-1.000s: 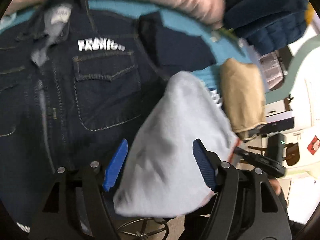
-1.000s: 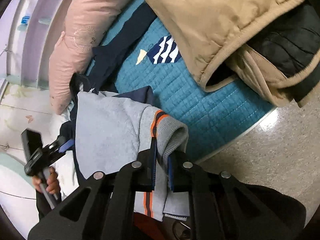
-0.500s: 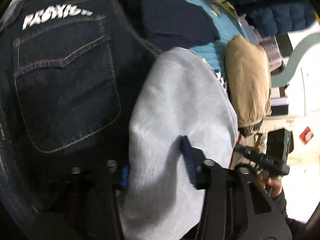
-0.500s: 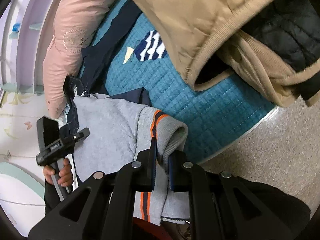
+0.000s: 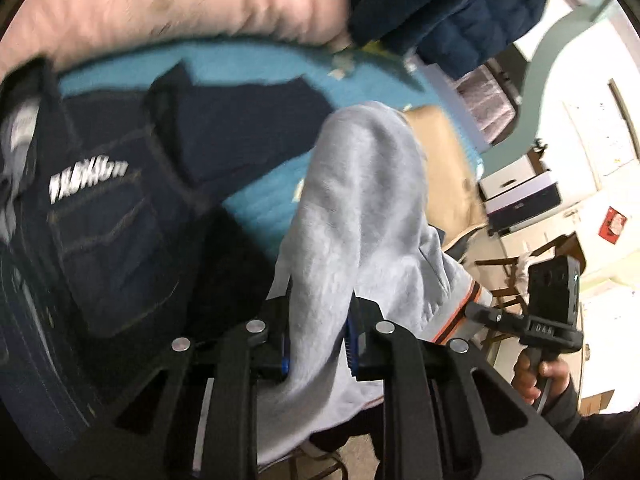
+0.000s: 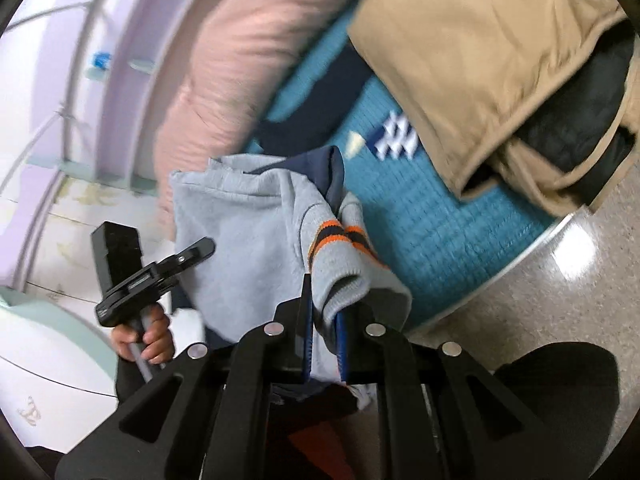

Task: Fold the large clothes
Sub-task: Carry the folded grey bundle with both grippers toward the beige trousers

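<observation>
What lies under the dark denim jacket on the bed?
The denim jacket lies on a teal quilted cover, overlapping a navy garment beside it. Whatever lies beneath the jacket's middle is covered and cannot be seen.

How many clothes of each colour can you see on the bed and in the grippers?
Grey: 1, the grey sweater held by both grippers
Dark blue: 3, the denim jacket, the flat navy garment, the quilted navy jacket
Tan: 1, the tan coat
Total: 5
</observation>
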The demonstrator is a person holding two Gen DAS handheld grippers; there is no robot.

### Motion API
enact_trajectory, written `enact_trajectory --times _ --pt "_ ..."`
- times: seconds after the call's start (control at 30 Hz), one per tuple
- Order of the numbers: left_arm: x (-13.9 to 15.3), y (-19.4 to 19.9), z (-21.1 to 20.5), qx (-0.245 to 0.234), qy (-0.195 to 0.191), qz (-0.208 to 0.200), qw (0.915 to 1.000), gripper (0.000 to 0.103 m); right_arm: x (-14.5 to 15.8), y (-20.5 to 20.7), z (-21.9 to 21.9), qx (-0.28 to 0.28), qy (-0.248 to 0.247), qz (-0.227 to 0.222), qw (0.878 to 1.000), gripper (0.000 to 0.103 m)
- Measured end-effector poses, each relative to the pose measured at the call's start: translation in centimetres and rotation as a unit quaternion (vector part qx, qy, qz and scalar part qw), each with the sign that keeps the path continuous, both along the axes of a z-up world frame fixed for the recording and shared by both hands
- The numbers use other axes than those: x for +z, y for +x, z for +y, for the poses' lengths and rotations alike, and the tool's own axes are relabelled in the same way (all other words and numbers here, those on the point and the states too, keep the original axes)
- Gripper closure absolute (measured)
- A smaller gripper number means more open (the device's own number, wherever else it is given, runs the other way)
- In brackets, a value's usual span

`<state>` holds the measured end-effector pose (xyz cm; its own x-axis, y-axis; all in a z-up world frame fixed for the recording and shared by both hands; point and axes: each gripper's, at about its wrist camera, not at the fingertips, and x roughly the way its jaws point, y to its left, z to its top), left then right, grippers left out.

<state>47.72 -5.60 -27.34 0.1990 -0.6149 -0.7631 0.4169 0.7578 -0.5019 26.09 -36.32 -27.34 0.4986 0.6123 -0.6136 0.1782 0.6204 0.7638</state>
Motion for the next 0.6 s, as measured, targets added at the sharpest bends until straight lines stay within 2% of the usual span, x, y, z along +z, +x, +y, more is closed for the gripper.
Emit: enact_trajectory --times 0.13,0.33,0.47,0.53,0.57,0.6 --pt "4.1 1.7 -4.0 -0.026 -0.006 -0.029 0.9992 0.084 3.6 -1.0 -2.2 -0.023 0.001 -0.043 0.999 0.094" --pt "9.9 6.7 -15.0 -0.086 -0.006 -0.060 0.9945 0.084 8.8 -1.7 -8.1 -0.084 0.005 -0.094 0.992 0.094" --pt "12.3 10.3 -23.4 -0.120 -0.012 -0.065 0.9906 0.084 10.0 -1.7 -12.2 -0.126 0.009 -0.104 0.986 0.094" --pt "12.4 11.7 -27.1 -0.126 -0.008 -0.068 0.9897 0.084 9.8 -1.3 -14.5 -0.155 0.001 -0.100 0.983 0.094" --pt "12.1 12.3 -28.5 -0.123 -0.003 -0.069 0.9900 0.080 9.3 -1.0 -15.3 -0.165 -0.001 -0.091 0.982 0.094" --pt "11.1 13.2 -30.2 -0.107 0.019 -0.068 0.9917 0.069 8.3 -0.5 -16.4 -0.176 0.002 -0.077 0.981 0.094"
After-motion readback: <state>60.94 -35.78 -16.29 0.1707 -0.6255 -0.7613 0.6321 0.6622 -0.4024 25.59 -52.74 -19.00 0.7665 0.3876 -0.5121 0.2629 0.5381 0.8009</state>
